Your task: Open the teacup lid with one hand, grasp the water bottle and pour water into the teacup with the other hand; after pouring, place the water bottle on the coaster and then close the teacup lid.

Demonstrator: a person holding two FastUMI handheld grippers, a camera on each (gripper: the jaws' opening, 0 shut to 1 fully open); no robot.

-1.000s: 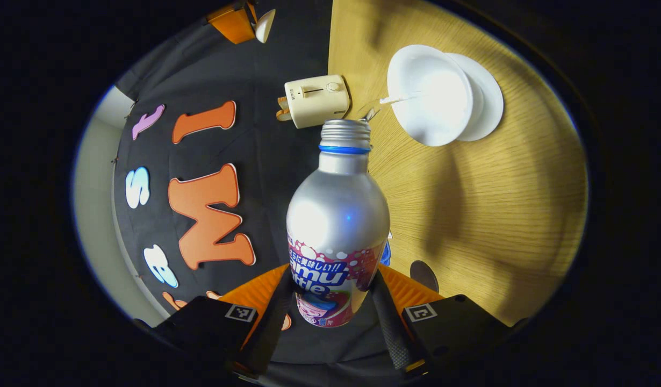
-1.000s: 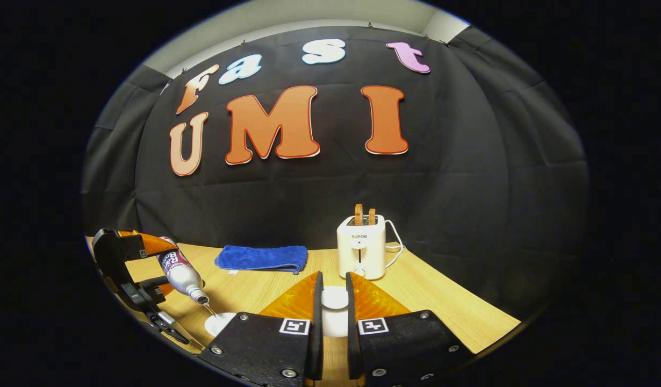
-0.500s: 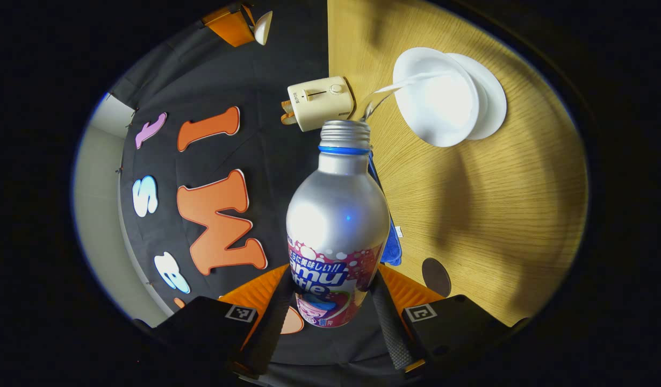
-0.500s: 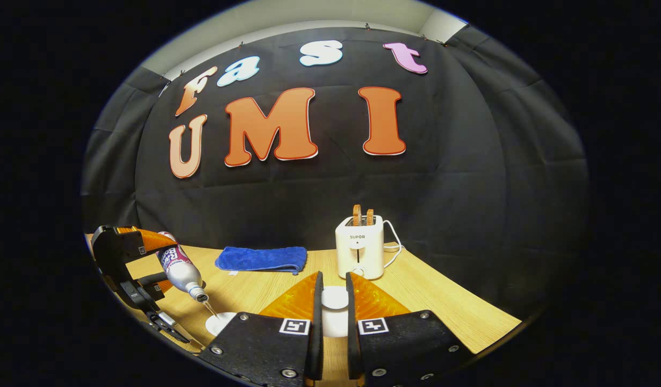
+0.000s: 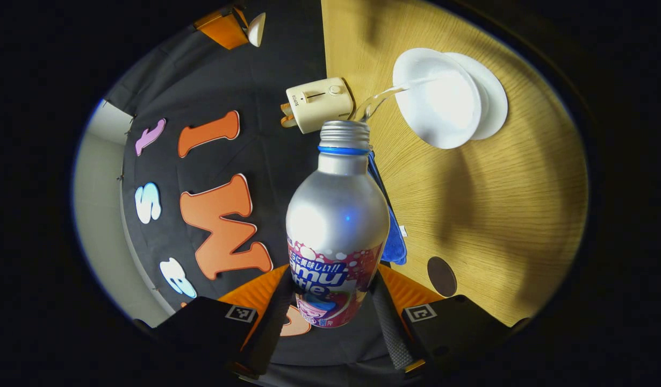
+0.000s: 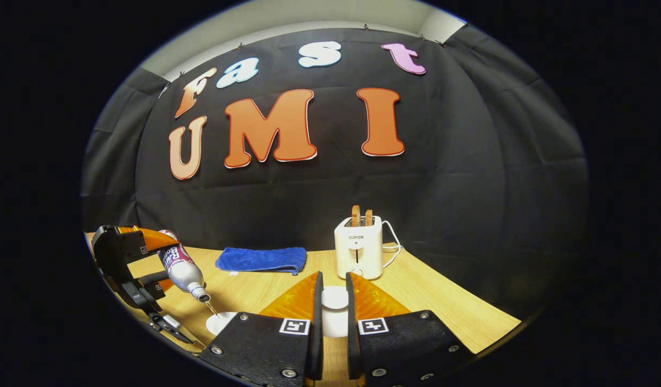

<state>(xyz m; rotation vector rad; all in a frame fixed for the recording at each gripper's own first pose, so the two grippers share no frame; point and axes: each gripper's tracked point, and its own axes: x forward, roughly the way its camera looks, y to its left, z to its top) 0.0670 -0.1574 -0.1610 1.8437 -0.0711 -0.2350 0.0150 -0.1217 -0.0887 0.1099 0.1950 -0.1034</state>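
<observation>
Pouring: left gripper (image 5: 330, 301) fingers clamp water bottle (image 5: 337, 215), neck tilted down toward teacup (image 5: 438, 105) on bench (image 5: 497, 204); right gripper (image 6: 331, 317) fingers pinch lid (image 6: 335, 297). Toaster (image 6: 358, 253) reads SUPOR.

One water bottle (image 5: 337, 215), one teacup (image 5: 437, 105), one lid (image 6: 335, 297), one coaster (image 5: 442, 276), one toaster (image 6: 358, 247), one blue towel (image 6: 261, 259).

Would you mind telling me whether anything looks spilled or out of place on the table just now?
Nothing stands out. The bottle is tilted in the left tongs, and its stream lands inside the teacup. The right tongs hold the lid aside. I see no puddle on the table.
</observation>
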